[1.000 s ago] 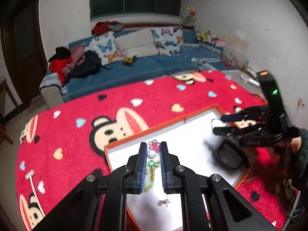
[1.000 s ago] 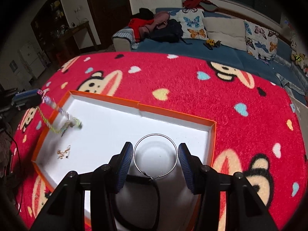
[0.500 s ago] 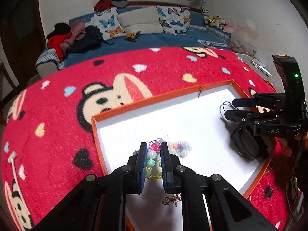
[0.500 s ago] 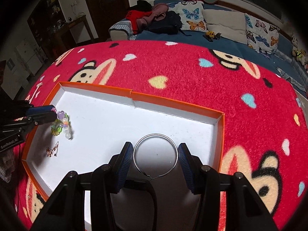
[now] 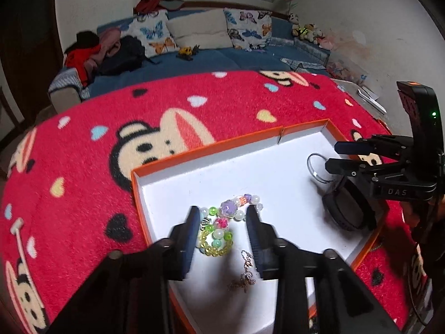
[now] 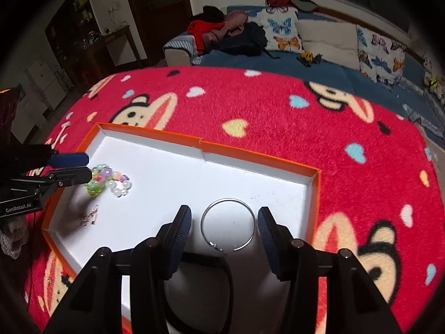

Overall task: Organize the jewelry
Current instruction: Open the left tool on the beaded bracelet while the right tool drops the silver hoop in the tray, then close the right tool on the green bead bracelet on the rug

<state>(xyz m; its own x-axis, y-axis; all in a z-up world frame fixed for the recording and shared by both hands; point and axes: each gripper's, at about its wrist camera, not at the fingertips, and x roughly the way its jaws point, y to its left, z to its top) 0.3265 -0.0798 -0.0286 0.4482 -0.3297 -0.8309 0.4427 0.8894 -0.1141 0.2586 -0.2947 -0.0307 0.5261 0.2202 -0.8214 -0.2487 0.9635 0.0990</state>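
- One piece has just gone down: your left gripper point(image 5: 222, 231) has been opening its jaws within the last moment, and the beaded bracelet point(image 5: 225, 222) that it pinched a second ago now lies loose on the white floor of the orange-rimmed tray point(image 5: 211, 150); the beads sit between the pads but nothing presses on them.
- The bracelet rests in the tray's near left corner, just beside a small gold chain point(image 5: 244, 275); the two are close, perhaps touching, though I cannot tell.
- Your right gripper point(image 6: 225, 231) has not changed; its jaws stand apart either side of the silver hoop point(image 6: 228, 228), which lies flat on the tray floor with a gap on each side; a black band point(image 5: 347, 211) lies just nearer you than the hoop.
- For the task this reads as one placement finished; you can lift the left gripper clear, taking care that a pad does not drag the beads; the hoop looks like the next piece to handle.
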